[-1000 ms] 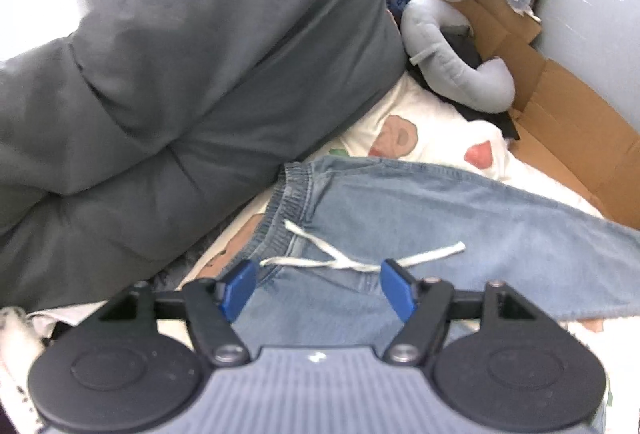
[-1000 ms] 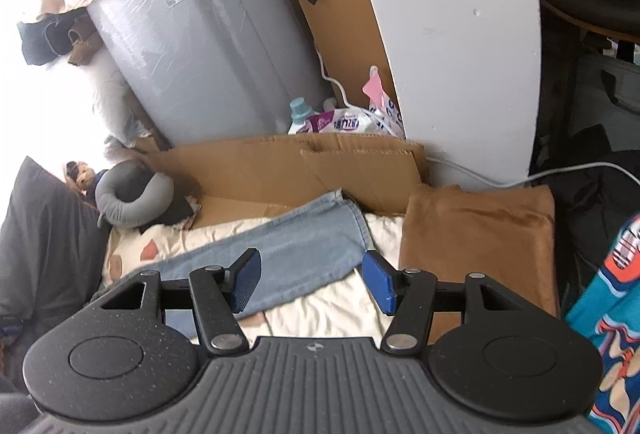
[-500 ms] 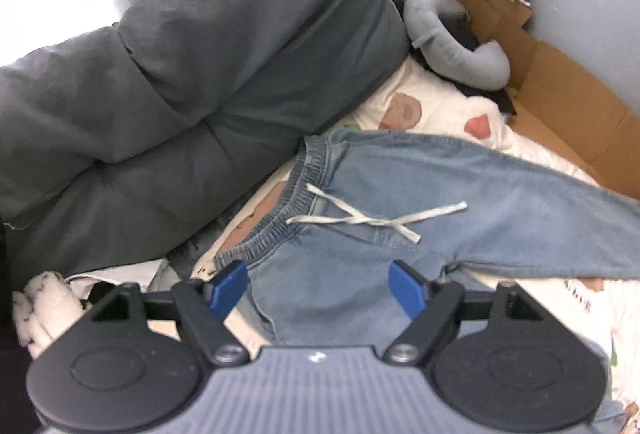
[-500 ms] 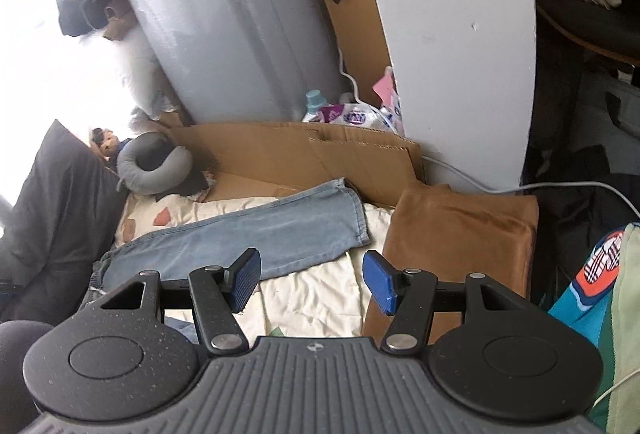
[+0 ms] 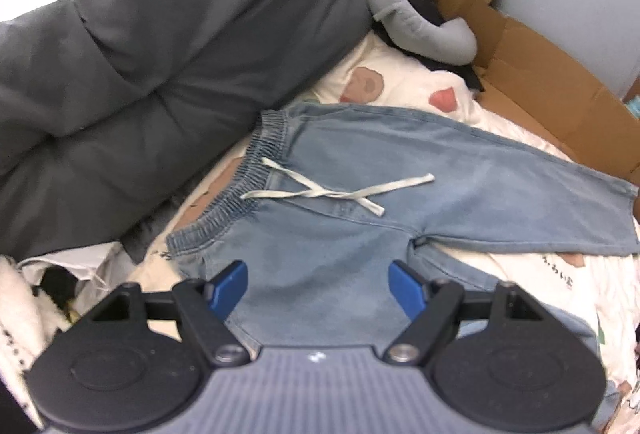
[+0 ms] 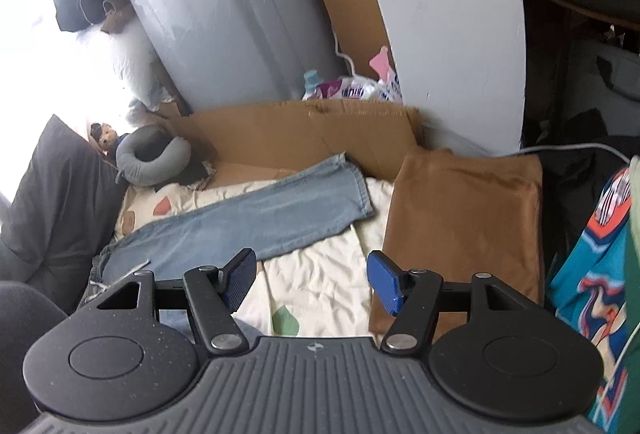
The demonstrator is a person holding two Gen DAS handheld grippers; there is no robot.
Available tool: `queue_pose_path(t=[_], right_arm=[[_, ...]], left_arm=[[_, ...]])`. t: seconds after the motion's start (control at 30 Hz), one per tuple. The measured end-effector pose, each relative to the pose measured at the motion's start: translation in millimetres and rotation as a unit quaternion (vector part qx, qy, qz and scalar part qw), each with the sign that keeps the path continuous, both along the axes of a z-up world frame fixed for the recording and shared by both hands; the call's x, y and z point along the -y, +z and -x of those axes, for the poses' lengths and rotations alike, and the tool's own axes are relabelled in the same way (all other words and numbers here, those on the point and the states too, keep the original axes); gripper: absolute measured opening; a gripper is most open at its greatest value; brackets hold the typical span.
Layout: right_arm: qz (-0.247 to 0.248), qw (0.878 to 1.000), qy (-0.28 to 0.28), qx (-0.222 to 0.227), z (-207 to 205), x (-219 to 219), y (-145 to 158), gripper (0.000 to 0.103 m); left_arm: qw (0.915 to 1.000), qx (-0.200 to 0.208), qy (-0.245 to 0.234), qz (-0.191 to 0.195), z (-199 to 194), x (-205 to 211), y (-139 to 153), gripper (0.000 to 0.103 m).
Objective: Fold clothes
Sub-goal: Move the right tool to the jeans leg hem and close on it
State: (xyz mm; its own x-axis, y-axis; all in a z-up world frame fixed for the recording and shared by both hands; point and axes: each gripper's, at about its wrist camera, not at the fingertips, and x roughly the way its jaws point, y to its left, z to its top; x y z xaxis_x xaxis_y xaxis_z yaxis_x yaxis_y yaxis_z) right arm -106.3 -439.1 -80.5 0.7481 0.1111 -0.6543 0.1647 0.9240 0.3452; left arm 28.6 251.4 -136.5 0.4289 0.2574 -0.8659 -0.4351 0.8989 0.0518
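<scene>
Light blue denim trousers (image 5: pixel 400 169) with an elastic waistband and a white drawstring (image 5: pixel 320 191) lie spread flat on a cream patterned sheet (image 5: pixel 404 89). My left gripper (image 5: pixel 318 284) hovers open above the near hip area, nothing between its blue pads. In the right wrist view one trouser leg (image 6: pixel 256 213) stretches toward the cardboard. My right gripper (image 6: pixel 312 276) hangs over the bare sheet (image 6: pixel 320 274) near that leg's hem, its jaws opening and empty.
A dark grey duvet (image 5: pixel 160 53) is bunched at the left. A grey neck pillow (image 5: pixel 420 25) and flattened cardboard (image 6: pixel 300 137) line the far side. A folded brown cloth (image 6: pixel 464 213) lies to the right, with a teal patterned garment (image 6: pixel 592 274) beyond it.
Both grippers have drawn back from the trousers, so more of the garment shows in each view. The left jaws stand wider than a second ago.
</scene>
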Motion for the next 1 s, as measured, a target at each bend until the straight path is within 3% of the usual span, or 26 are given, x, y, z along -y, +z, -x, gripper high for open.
queue_pose_path(t=[0.2,0.43,0.7,1.0], right_arm=[[-0.018,1.0,0.0,-0.026,0,-9,-44,0.068],[-0.062,0.994,-0.002,-0.087,-2,-25,-117,0.067],[-0.094,0.983,0.009,-0.161,-3,-54,-200,0.067],[-0.126,0.969,-0.013,-0.214,-5,-67,-266,0.067]], left_arm=[[0.9999,-0.001,0.011,0.009,8,-3,-26,0.08],[0.9989,-0.03,0.033,0.01,23,-15,-67,0.079],[0.997,-0.049,0.057,0.02,35,-24,-100,0.079],[0.9932,-0.059,0.089,0.047,42,-32,-137,0.079]])
